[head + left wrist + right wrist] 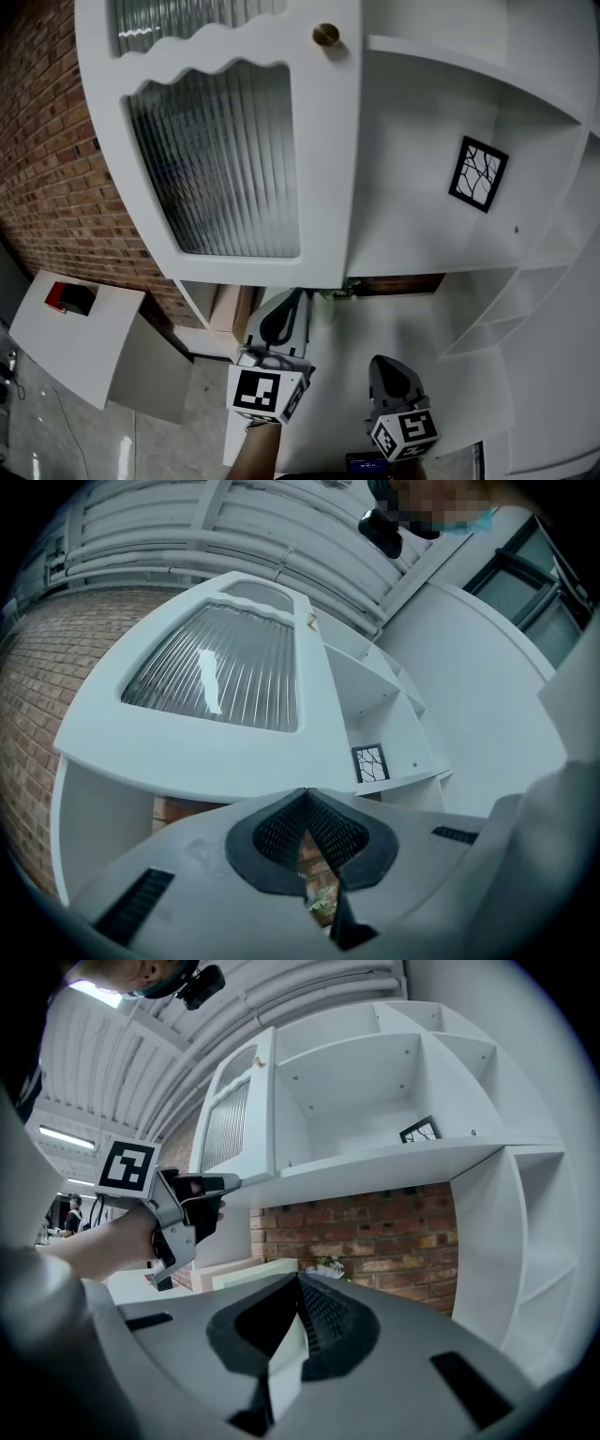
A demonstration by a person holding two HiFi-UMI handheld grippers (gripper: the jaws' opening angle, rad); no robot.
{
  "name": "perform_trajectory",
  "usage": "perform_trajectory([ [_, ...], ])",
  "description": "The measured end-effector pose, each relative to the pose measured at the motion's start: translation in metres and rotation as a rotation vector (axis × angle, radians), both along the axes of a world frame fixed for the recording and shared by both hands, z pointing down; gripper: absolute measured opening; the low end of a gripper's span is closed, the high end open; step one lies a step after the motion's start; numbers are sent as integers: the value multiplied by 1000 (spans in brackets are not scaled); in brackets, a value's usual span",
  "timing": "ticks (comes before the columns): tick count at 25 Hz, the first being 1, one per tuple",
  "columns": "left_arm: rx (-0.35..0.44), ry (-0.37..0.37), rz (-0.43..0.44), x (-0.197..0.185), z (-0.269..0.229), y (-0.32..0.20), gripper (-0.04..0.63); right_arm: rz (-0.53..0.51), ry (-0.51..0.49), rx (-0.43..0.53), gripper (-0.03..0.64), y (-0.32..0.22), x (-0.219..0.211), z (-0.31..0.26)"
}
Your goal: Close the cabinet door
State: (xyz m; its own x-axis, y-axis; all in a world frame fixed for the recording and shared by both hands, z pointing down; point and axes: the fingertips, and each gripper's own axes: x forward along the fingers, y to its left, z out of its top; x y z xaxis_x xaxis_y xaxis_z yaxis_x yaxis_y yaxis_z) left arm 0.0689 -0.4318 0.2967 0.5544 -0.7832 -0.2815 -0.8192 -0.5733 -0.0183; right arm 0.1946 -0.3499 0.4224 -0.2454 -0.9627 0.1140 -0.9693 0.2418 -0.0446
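Open cabinet [422, 225], framed panel [478, 174] inside, possibly artwork

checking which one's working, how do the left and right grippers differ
The left gripper is at the bottom edge of the white, ribbed-glass cabinet door; the right gripper is clear of it. The left gripper sits higher than the right gripper. Both have jaws shut, empty.
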Motion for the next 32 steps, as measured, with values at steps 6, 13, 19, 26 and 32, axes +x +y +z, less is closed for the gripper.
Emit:
perform_trajectory([
  [6,-28,-10,8,-17,11,12,14,-4,19,-3,2,10,-11,-1],
  [13,-105,-48,6,-48,48,44,14,-24,40,13,2,29,-34,-6],
  [19,-119,-24,10,-70,51,78,14,-23,52,20,2,55,-53,-6],
  [26,-147,-12,11,-90,60,121,14,-22,40,27,2,95,-69,-4],
  [32,-153,-40,-17,-112,75,151,14,-23,43,38,2,125,-78,-2],
])
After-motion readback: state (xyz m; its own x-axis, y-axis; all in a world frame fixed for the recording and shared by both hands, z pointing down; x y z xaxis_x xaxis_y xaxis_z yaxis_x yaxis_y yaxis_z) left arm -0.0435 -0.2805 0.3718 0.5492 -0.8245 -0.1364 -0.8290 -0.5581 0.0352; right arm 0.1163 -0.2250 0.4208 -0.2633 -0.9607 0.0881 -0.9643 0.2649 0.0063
